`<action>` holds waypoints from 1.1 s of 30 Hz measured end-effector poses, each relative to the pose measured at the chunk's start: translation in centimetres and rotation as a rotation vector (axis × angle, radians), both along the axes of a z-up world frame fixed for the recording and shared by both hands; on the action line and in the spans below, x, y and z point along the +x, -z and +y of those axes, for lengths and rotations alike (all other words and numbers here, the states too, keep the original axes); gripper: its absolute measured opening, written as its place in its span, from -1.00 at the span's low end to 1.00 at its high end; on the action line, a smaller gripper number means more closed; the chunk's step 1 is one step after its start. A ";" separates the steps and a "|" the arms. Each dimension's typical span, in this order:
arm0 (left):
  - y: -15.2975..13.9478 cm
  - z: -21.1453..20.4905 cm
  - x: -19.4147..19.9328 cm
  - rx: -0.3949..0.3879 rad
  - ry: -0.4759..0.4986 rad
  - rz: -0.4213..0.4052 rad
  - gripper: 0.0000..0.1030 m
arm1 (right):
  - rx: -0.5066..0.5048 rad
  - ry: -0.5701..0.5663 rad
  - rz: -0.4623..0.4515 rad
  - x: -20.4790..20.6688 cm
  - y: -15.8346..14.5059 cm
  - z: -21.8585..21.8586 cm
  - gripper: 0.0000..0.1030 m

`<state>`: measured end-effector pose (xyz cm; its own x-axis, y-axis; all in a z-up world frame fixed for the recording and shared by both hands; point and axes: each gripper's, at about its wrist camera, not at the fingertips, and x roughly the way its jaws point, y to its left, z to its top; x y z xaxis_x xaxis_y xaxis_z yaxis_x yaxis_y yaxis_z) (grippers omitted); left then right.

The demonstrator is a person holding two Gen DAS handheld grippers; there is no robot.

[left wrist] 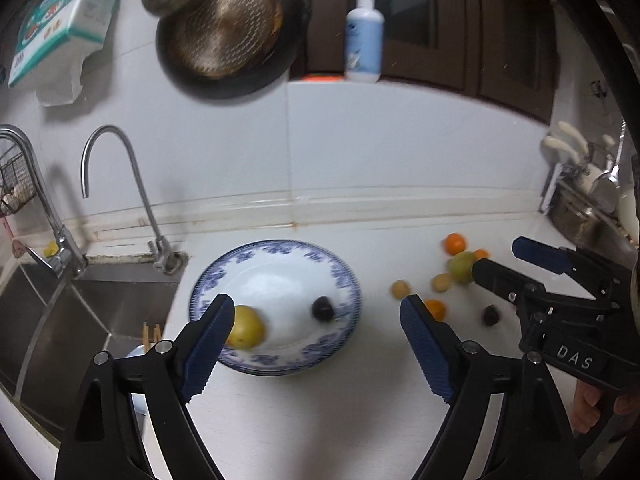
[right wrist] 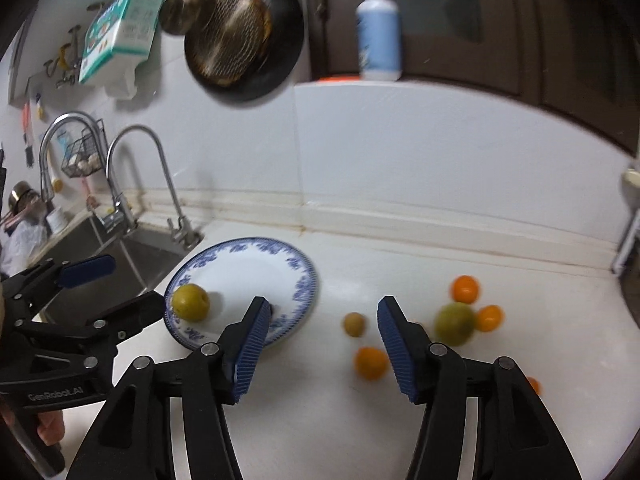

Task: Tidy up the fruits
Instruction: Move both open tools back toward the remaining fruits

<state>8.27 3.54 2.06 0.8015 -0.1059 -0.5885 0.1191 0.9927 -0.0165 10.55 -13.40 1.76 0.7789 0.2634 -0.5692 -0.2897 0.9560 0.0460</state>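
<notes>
A blue-and-white plate [left wrist: 340,280] [right wrist: 304,276] lies on the white counter beside the sink. On it are a yellow-green fruit [left wrist: 248,326] [right wrist: 191,302] and a small dark fruit [left wrist: 322,309]. My left gripper [left wrist: 316,320] is open above the plate's near side, holding nothing. My right gripper [right wrist: 320,320] is open and empty over the counter right of the plate; it also shows in the left wrist view [left wrist: 504,260]. Loose on the counter lie a green fruit [right wrist: 455,323], oranges [right wrist: 465,289] [right wrist: 371,362], a small tan fruit [right wrist: 353,324] and a dark fruit [left wrist: 491,315].
A steel sink [left wrist: 80,312] with two taps [left wrist: 132,184] lies left of the plate. A pan [left wrist: 228,28] hangs on the wall, with a soap bottle [left wrist: 364,36] on the ledge. A dish rack [left wrist: 592,200] stands at the right.
</notes>
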 end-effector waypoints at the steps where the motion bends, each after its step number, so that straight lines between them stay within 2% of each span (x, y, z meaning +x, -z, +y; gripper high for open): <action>1: -0.3 -0.4 -0.2 -0.008 0.009 -0.006 0.67 | 0.001 0.008 -0.006 -0.5 -0.2 -0.5 0.24; 7: -1.5 -3.4 -1.6 -0.005 0.056 -0.050 0.74 | 0.012 0.075 -0.040 -3.3 -1.8 -3.8 0.26; 10: -1.9 -5.1 -2.0 -0.016 0.096 -0.066 0.74 | 0.010 0.111 -0.055 -4.3 -2.2 -5.3 0.37; 17: -1.8 -8.7 -1.7 -0.033 0.170 -0.071 0.75 | -0.010 0.184 -0.064 -5.8 -2.4 -9.0 0.37; 25: -0.3 -12.6 -0.9 -0.008 0.224 -0.062 0.74 | -0.043 0.245 -0.062 -6.1 -1.9 -12.6 0.37; 33: 2.3 -15.4 0.5 0.035 0.276 -0.043 0.74 | -0.070 0.234 -0.005 -4.7 0.4 -14.9 0.37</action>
<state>8.73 -11.91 -0.27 0.7696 -0.3042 -0.5613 0.3850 0.9225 0.0279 5.83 -28.35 1.37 0.8171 0.0355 -0.5754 -0.0601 0.9979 -0.0238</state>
